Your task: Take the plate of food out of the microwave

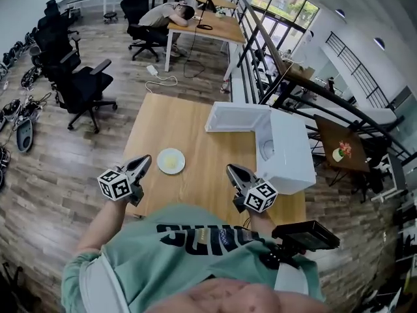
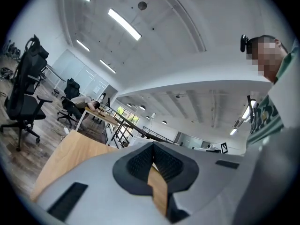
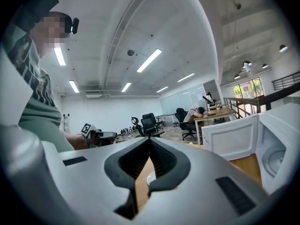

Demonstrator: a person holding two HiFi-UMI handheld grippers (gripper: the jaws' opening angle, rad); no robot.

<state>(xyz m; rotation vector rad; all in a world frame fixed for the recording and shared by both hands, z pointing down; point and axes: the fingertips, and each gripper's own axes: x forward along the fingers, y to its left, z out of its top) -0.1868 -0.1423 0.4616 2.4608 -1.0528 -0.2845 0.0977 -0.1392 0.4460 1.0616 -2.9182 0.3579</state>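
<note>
Both forearms reach forward over the near edge of the tabletop point(image 1: 163, 119), each hand-held gripper held level. The shirt print is only partly legible. The left hand-held gripper point(image 1: 144, 162) and the right one point(image 1: 232, 170) are closed and empty – the plate of food point(image 1: 171, 161) sits on the tabletop between them, outside the open-doored white microwave point(image 1: 290, 150).

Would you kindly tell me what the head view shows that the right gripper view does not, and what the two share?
Only the head view shows the whole plate of food, lying out on the table in front of the person. Only the right gripper view shows the ceiling lights and, close up, the jaws of the right gripper together with nothing between them. Both show the white microwave with its door open, the left gripper, and someone slumped at a far desk.
</note>
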